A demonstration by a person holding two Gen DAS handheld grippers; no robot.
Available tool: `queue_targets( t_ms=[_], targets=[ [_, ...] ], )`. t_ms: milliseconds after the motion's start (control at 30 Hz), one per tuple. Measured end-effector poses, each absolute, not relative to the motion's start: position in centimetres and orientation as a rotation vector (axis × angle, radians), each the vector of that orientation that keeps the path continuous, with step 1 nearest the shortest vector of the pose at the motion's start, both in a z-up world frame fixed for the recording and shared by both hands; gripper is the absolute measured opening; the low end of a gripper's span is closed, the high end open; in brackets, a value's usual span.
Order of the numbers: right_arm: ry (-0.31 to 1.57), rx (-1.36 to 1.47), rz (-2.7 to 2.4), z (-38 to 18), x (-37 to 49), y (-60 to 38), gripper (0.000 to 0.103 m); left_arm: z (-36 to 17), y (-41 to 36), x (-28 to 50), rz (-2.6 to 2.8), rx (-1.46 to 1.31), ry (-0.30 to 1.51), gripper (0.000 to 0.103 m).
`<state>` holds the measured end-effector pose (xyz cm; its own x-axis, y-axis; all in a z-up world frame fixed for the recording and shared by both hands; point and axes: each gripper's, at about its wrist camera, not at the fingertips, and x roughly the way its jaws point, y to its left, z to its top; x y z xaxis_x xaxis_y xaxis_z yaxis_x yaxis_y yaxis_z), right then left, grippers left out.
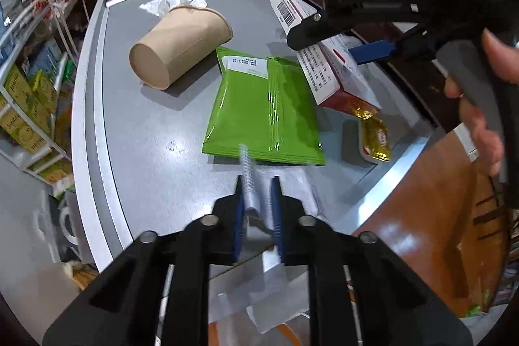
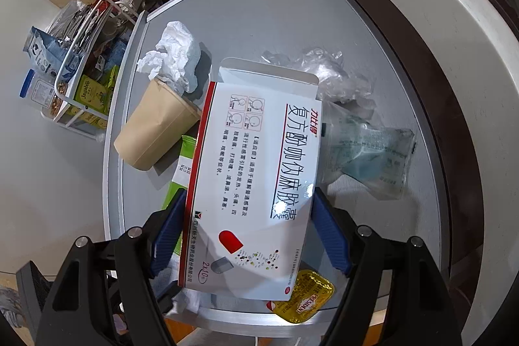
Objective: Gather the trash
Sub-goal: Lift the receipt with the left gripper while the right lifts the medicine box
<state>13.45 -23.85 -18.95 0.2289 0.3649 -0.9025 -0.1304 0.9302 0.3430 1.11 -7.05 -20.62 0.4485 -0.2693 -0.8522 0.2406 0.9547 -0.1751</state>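
My right gripper [image 2: 248, 195] is shut on a white and red medicine box [image 2: 259, 177], held just above the grey table; the box also shows in the left wrist view [image 1: 319, 67]. My left gripper [image 1: 258, 184] is shut on a thin silver wrapper [image 1: 251, 200] near the table's front edge. A green foil packet [image 1: 266, 112] lies flat in front of it. A brown paper cup [image 1: 178, 47] lies on its side, with crumpled white tissue [image 2: 176, 54] behind it. A gold butter packet [image 2: 305, 297] lies under the box.
A clear plastic mask bag [image 2: 369, 151] and crumpled clear film [image 2: 324, 67] lie at the table's right. A wire rack [image 2: 81, 70] with boxes stands left of the table [image 1: 136, 132]. A dark cabinet and white counter [image 2: 421, 21] border the right.
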Motion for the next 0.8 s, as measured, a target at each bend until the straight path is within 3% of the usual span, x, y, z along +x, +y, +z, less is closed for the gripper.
queue_targets(
  t_ms=[100,167,200,233,300,400,467,600,800],
  targets=[
    [1.297,0.213,0.346,-18.9,13.5,-23.8,0.074,-21.0,-6.1,1.5,-0.343,-0.100,1.099,0.015],
    [1.295,0.212,0.348,-18.8,13.4,-23.7,0.074,-20.8,-5.3,1.2,-0.299,-0.117,1.089,0.026],
    [1.294,0.209,0.348,-18.7,13.4,-23.7,0.074,-20.7,-4.8,1.1,-0.299,-0.149,1.086,0.042],
    [1.295,0.208,0.349,-18.8,13.4,-23.7,0.074,-20.4,-4.7,0.4,-0.303,-0.177,1.071,0.048],
    [1.296,0.209,0.348,-18.8,13.3,-23.7,0.074,-20.2,-4.2,0.3,-0.318,-0.193,1.067,0.048],
    [1.302,0.211,0.349,-19.0,13.3,-23.7,0.074,-20.3,-4.5,0.6,-0.343,-0.178,1.079,0.046],
    [1.303,0.210,0.349,-19.0,13.2,-23.7,0.074,-20.3,-4.9,0.8,-0.355,-0.162,1.086,0.038],
    [1.303,0.209,0.349,-19.0,13.2,-23.7,0.074,-20.7,-5.4,0.8,-0.360,-0.138,1.102,0.011],
    [1.290,0.212,0.350,-18.8,13.0,-23.8,0.074,-19.8,-4.8,0.9,-0.379,-0.168,1.088,0.005]
  ],
)
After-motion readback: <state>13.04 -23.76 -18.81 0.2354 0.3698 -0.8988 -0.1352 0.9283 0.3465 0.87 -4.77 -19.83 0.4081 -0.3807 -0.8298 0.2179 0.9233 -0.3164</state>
